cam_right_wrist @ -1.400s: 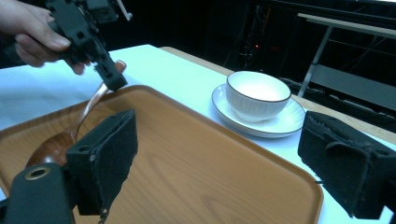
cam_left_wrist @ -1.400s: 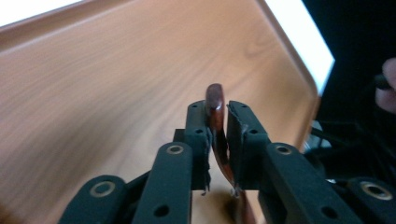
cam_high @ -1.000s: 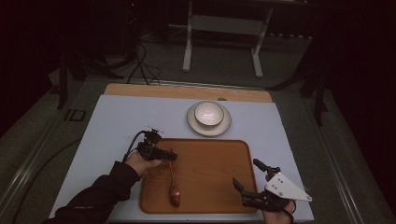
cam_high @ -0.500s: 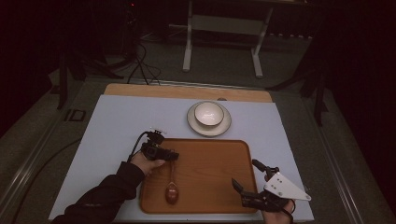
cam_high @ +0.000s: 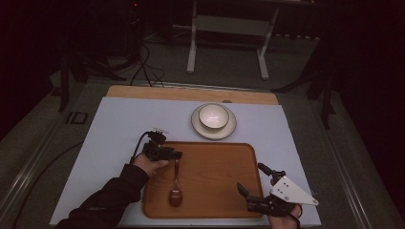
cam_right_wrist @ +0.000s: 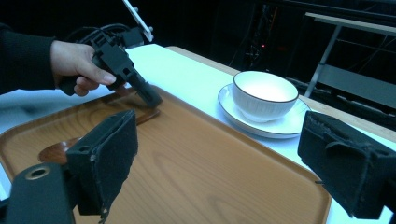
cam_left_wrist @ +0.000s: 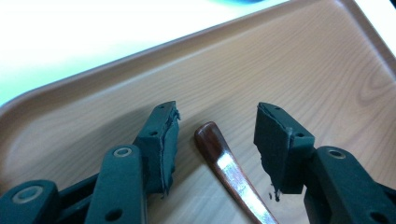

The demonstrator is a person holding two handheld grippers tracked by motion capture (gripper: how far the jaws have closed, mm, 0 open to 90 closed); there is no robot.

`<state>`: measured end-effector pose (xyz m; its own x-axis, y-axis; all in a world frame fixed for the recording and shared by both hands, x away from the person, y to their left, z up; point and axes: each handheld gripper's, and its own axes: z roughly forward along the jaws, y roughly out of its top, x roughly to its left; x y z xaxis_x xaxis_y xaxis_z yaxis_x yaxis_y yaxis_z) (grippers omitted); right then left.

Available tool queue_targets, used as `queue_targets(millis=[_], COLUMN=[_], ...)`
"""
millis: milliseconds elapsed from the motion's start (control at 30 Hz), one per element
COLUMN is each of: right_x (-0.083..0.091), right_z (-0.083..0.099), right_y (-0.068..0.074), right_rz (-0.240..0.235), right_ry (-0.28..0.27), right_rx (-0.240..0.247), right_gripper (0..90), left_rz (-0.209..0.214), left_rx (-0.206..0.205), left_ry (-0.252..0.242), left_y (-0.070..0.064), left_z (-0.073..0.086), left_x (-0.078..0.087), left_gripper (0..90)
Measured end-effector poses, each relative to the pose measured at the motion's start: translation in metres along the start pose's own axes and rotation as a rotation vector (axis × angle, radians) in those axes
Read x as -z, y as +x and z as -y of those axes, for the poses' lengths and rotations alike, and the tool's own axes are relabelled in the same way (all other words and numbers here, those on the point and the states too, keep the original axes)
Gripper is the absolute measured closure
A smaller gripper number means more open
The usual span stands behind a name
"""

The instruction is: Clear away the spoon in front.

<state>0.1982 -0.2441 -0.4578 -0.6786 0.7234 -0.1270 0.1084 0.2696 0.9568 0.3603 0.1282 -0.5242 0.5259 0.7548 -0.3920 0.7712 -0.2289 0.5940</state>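
A dark red-brown spoon lies on the wooden tray, bowl end toward the near edge. My left gripper is at the tray's far left corner. In the left gripper view it is open, one jaw on each side of the tip of the spoon handle, neither touching it. My right gripper hovers open over the tray's near right corner with nothing between its jaws. The right gripper view also has the left gripper, the spoon's bowl end and the tray.
A white bowl stands on a white saucer just beyond the tray's far edge, and both bowl and saucer appear in the right gripper view. The tray rests on a pale mat. Dark floor and frame legs lie beyond.
The spoon has settled flat on the tray with its bowl end slightly nearer the front edge. The left gripper now stands open around the handle tip. The right gripper has barely moved.
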Motion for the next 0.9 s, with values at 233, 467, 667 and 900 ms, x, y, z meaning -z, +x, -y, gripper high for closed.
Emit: queue_targets(millis=[233, 467, 667, 900], right_x=[0.0, -0.002, -0.002, -0.003], right_z=[0.0, 0.0, 0.0, 0.001], right_y=[0.0, 0.001, 0.001, 0.0], right_rz=[0.001, -0.001, 0.001, 0.001], right_ry=[0.0, 0.005, 0.007, 0.014], right_rx=[0.0, 0.003, 0.003, 0.001], right_gripper=[12.0, 12.0, 12.0, 12.0], left_rz=[0.045, 0.094, 0.099, 0.119], left_rx=[-0.052, -0.08, -0.123, -0.158], left_ry=[-0.038, -0.101, -0.163, -0.193], left_y=[-0.014, -0.023, -0.029, -0.031], left_z=[-0.004, -0.003, 0.0, 0.007], left_x=[0.019, 0.037, 0.056, 0.074], left_gripper=[35.2, 8.0, 0.0, 0.0])
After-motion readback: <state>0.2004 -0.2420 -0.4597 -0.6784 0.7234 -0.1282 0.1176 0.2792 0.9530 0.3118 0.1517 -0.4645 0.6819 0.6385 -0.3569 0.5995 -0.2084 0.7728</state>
